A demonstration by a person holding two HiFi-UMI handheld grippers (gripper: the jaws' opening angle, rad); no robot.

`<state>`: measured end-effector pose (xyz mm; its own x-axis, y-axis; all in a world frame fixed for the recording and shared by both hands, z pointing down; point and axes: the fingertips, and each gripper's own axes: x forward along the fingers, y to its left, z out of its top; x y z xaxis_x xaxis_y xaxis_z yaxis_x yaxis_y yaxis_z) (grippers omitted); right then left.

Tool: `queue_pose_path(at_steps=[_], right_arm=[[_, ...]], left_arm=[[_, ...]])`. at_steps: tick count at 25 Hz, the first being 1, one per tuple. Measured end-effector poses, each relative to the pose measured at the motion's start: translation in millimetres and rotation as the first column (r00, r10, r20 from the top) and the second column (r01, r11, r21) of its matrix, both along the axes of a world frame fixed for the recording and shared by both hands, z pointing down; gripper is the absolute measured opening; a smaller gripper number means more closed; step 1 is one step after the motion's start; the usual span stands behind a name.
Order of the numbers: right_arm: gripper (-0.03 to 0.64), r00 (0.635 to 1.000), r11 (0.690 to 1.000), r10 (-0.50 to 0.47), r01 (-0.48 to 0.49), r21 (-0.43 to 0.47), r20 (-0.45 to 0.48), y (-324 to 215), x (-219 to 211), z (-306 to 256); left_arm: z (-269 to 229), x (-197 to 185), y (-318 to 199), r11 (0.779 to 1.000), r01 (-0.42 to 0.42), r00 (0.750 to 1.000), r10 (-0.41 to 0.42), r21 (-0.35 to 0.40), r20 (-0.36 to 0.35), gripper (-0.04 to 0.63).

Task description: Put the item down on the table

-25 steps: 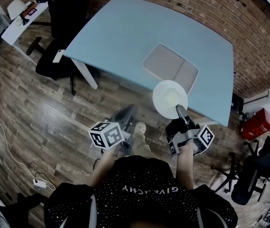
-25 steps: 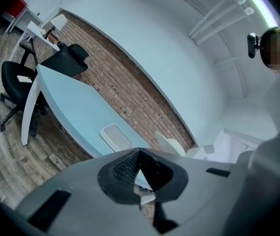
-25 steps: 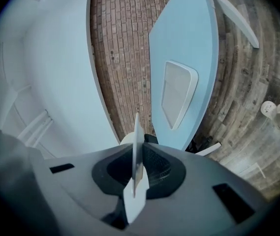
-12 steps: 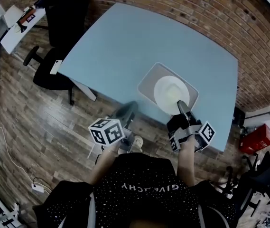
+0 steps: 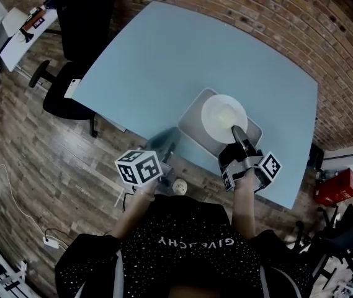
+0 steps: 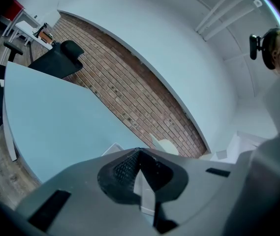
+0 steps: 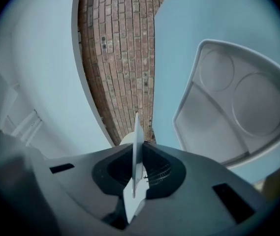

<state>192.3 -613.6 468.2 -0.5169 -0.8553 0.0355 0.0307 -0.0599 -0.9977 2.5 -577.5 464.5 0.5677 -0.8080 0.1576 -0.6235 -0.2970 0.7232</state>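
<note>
My right gripper [image 5: 237, 131] is shut on the near rim of a round white plate [image 5: 224, 118]. The plate hangs over a grey compartment tray [image 5: 192, 120] near the front edge of the light-blue table [image 5: 164, 61]. In the right gripper view the plate [image 7: 137, 146] stands edge-on between the jaws, with the tray [image 7: 228, 107] to its right. My left gripper [image 5: 167, 143] hovers at the table's front edge, left of the tray. In its own view the left gripper [image 6: 140, 154] is shut, with nothing seen in it.
A black office chair [image 5: 86, 17] stands off the table's left end, with a white phone-like thing [image 5: 72, 87] beside it. A white desk [image 5: 24, 23] is at far left. Brick wall behind the table. A red object [image 5: 334, 185] stands on the floor at right.
The plate has moved forward, from in front of the table's edge to over the grey tray. The left gripper has come up to the table's edge.
</note>
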Motion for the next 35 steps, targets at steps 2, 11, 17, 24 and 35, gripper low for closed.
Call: queue_pose_path(at_steps=[2,11,17,24,35], right_arm=[[0.031,0.999,0.999,0.005,-0.006,-0.032,-0.032,-6,-2,14],[0.031,0.979,0.983,0.010,-0.047,-0.178,-0.204,-38,-9,88],[0.031,0.964,0.970,-0.003,-0.061,-0.235,-0.267,-52,-16,116],[0.031,0.929,0.962,-0.050,-0.053,-0.267,-0.366,-58,-22,129],[0.223,0.579,0.957,-0.203,-0.052,-0.285,-0.789,-69,-13,125]], left_arm=[[4,-3,-2,1.000,-0.002,1.000,0.002,-0.020,0.008,0.011],[5,-21,-14,0.998,-0.037,0.999,0.038,-0.059,0.015,0.011],[8,-37,-23,0.997,-0.029,0.999,0.027,-0.069,-0.019,0.011],[7,-40,-32,0.997,-0.043,0.998,0.041,-0.061,-0.039,0.011],[4,-35,-40,0.996,-0.067,0.997,0.064,-0.051,-0.050,0.011]])
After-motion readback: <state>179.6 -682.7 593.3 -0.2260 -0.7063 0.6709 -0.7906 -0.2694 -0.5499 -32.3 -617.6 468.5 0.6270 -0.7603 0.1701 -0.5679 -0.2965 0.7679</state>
